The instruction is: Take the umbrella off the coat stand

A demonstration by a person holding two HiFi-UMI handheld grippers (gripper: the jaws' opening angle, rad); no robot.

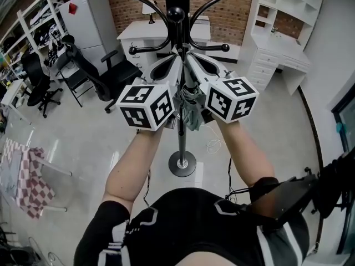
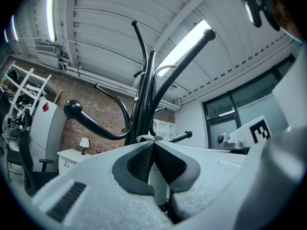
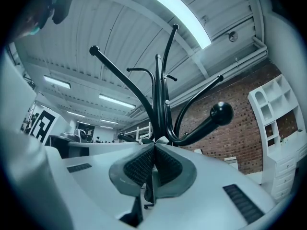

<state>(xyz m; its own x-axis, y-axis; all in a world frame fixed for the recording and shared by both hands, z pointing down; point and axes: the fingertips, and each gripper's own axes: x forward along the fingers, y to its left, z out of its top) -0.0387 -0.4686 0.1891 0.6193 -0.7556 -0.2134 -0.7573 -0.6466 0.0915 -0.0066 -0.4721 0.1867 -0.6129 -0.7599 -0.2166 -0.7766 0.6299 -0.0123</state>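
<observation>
The black coat stand [image 1: 182, 121] rises right in front of me, its hooks [image 2: 76, 110] spreading overhead. A folded grey-green umbrella [image 1: 192, 113] hangs along the pole, between and below my two grippers. My left gripper [image 1: 176, 59] and right gripper [image 1: 189, 59] point up at the pole side by side, tips almost meeting at the hook ring. In the left gripper view the dark pads [image 2: 144, 162] touch, so the left gripper [image 2: 153, 146] is shut. The right gripper [image 3: 154, 148] is shut too. A sliver of umbrella [image 3: 152, 188] shows under its pads. Whether either pinches a strap is hidden.
The stand's round base [image 1: 182, 164] sits on a glossy floor with a loose cable [image 1: 213, 146] beside it. Black office chairs [image 1: 105, 73] stand at the left, a white desk [image 1: 138, 35] behind the stand, white shelving [image 1: 283, 26] at the right, a checked cloth [image 1: 30, 176] at far left.
</observation>
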